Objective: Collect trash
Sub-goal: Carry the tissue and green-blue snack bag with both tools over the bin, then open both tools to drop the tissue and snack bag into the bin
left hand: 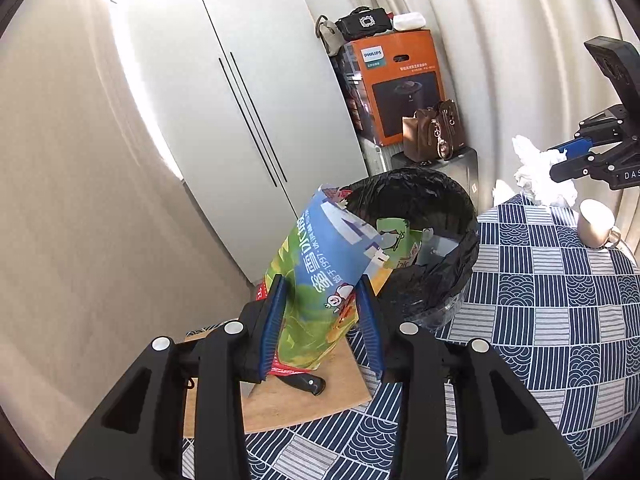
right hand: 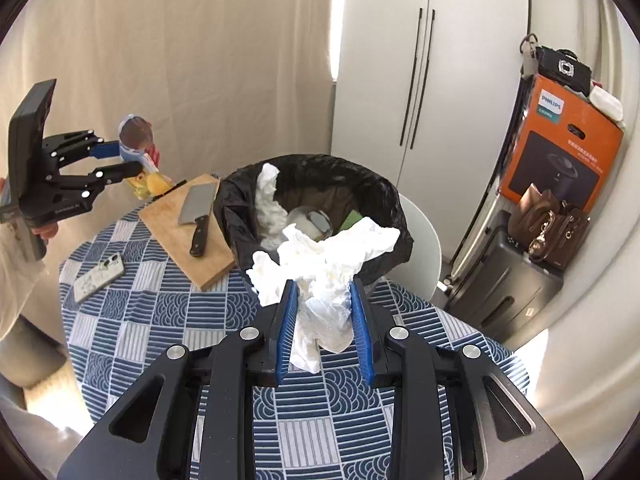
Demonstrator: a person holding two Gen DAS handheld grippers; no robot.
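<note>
My left gripper (left hand: 322, 284) is shut on a blue and green snack bag (left hand: 324, 268) and holds it above the cutting board, left of the bin (left hand: 424, 208). The bin has a black liner and holds packets and paper. My right gripper (right hand: 322, 288) is shut on a wad of white tissue paper (right hand: 324, 272) and holds it above the table, just in front of the bin (right hand: 312, 176). The left gripper with its bag shows in the right wrist view (right hand: 120, 160). The right gripper with the tissue shows in the left wrist view (left hand: 560, 160).
A wooden cutting board (right hand: 176, 228) with a cleaver (right hand: 198, 212) lies left of the bin on the blue patterned tablecloth (right hand: 140, 320). A phone (right hand: 96, 276) lies at the table's left. A cup (left hand: 596, 222) stands at the far right. An orange box (right hand: 560, 148), handbags and a suitcase stand beyond.
</note>
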